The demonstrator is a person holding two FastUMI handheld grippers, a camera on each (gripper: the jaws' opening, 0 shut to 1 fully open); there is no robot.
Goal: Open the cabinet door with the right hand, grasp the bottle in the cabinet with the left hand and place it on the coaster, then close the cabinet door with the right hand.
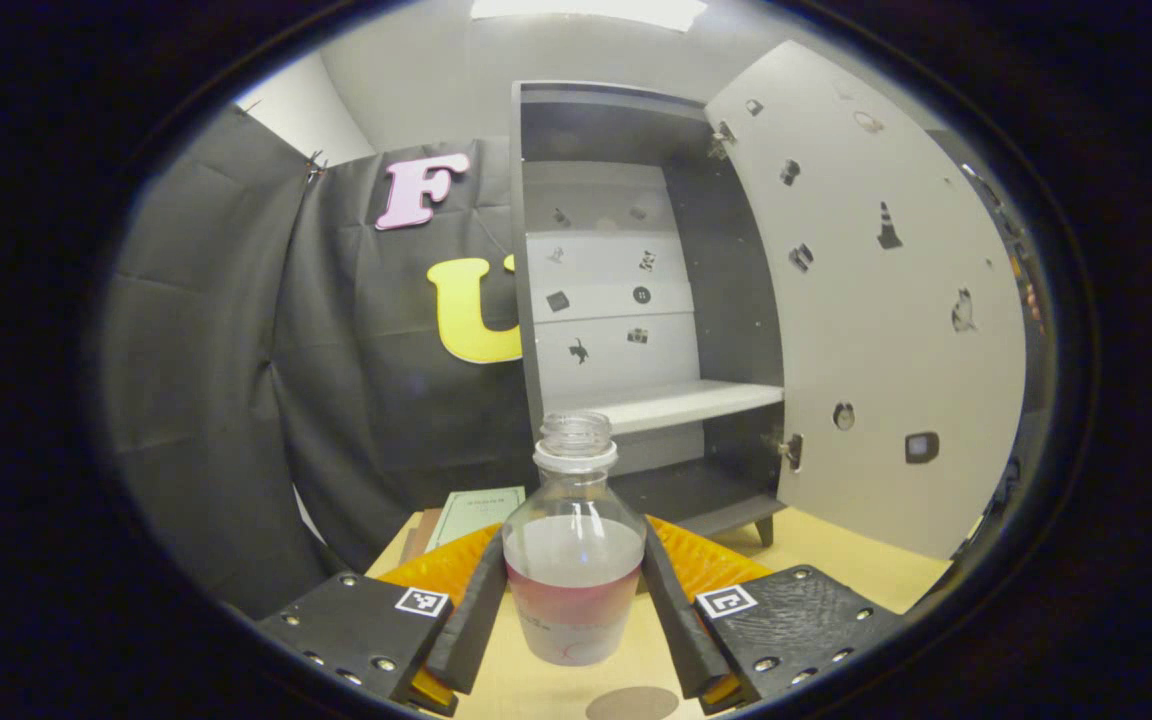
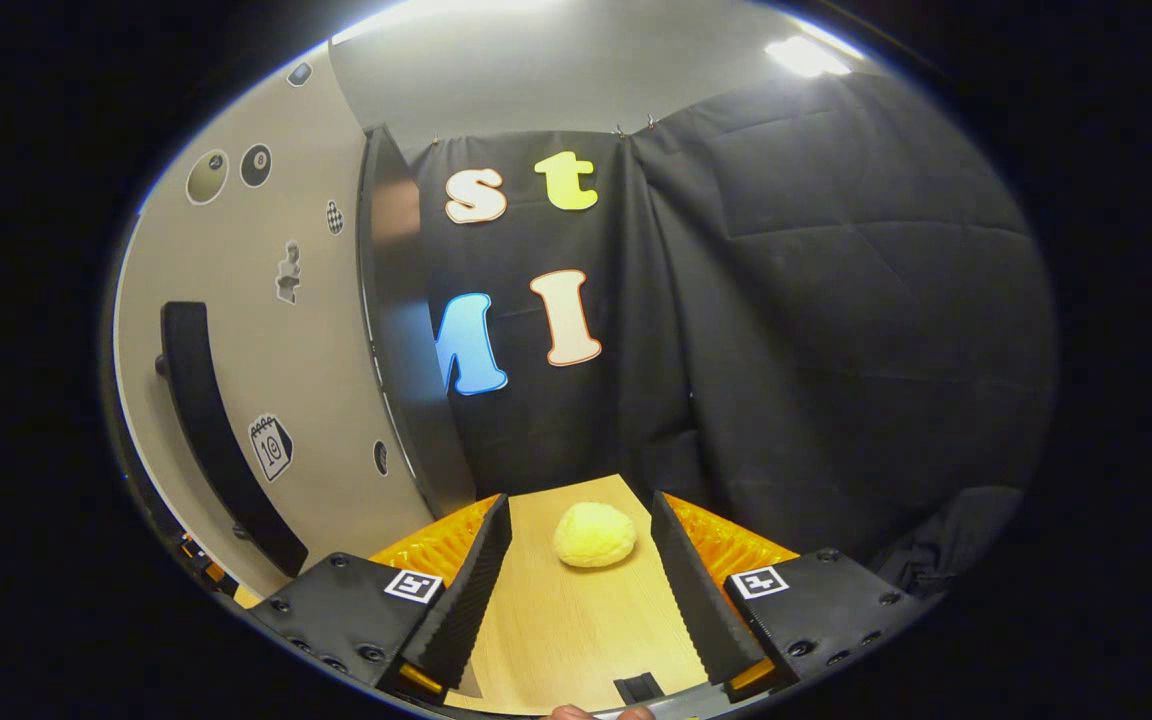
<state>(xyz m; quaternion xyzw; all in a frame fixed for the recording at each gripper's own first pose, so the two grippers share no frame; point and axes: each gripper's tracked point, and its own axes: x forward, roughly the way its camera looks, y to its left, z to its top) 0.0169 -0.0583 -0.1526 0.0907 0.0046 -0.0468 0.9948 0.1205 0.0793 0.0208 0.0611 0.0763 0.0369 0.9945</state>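
Note:
My left gripper (image 1: 574, 565) is shut on a clear, capless bottle (image 1: 574, 530) with a pinkish label; both black fingers press its sides. It stands upright just over the wooden table (image 1: 836, 565), and a brown round coaster (image 1: 631, 704) lies right below and in front of it. Behind it the grey cabinet (image 1: 636, 300) stands open with its white shelf (image 1: 681, 403) bare, and its door (image 1: 876, 330) swung out to the right. In the right gripper view, my right gripper (image 2: 579, 508) is open over the table, beside the door (image 2: 266, 330) and its black handle (image 2: 206, 420).
A green notebook (image 1: 476, 512) lies on the table left of the cabinet. A yellow, soft-looking lump (image 2: 593, 535) sits on the table (image 2: 556, 625) between the right gripper's fingers, farther off. Black cloth walls close in the booth on both sides.

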